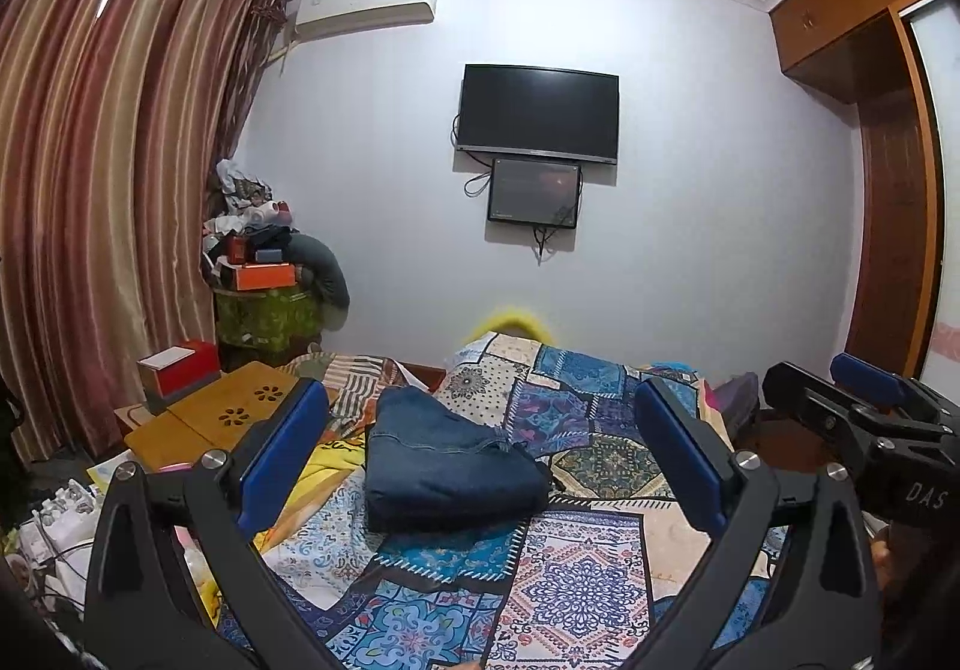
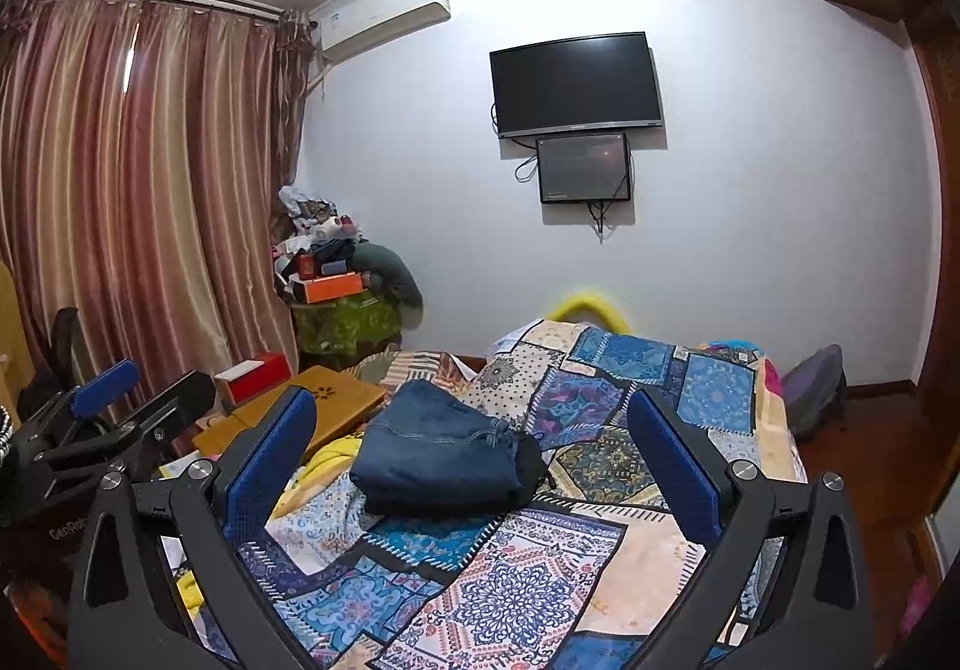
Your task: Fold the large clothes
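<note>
Since the jeans (image 1: 447, 466) already lie as a compact dark-denim bundle at the centre of both frames, on the patchwork bedspread (image 1: 576, 580), the folding looks finished and the step in hand seems to be backing off. Both the left gripper (image 1: 480, 460) and the right gripper (image 2: 474, 460) hang above the bed with blue pads spread wide, holding nothing. Any next move would call only for a tidy (the bundle's right edge, where a darker layer shows, sits slightly uneven) or fetching another garment.
</note>
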A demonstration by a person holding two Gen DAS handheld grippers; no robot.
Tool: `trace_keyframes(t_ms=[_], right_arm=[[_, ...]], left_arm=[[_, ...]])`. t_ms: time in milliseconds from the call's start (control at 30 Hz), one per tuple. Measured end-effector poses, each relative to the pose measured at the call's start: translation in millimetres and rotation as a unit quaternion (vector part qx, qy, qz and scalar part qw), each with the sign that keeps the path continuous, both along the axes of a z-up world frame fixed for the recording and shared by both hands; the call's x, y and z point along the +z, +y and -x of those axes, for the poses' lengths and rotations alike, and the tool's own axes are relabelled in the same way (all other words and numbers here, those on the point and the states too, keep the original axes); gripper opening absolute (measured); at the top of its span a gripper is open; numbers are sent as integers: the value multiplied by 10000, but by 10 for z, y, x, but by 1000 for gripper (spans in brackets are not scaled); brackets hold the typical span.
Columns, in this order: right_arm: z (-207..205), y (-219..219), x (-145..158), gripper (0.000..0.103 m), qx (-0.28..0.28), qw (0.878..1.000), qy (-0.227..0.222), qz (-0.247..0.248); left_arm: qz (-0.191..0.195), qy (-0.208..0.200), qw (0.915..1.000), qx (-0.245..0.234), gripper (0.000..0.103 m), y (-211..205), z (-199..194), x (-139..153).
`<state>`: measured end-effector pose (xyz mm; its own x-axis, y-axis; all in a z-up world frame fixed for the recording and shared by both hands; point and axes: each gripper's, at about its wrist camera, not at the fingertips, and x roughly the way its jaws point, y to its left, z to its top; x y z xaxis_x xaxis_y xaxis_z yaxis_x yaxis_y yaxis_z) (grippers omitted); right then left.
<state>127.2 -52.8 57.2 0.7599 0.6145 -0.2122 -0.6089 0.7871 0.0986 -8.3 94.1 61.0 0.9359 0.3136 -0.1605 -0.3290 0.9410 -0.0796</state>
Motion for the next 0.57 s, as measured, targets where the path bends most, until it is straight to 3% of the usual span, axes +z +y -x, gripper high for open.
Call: trace_keyframes(t_ms=[567], right_arm=[[-50, 55, -52, 103, -16, 9999, 126, 69]], left_arm=[[171, 114, 9998, -25, 102, 96, -57, -65]])
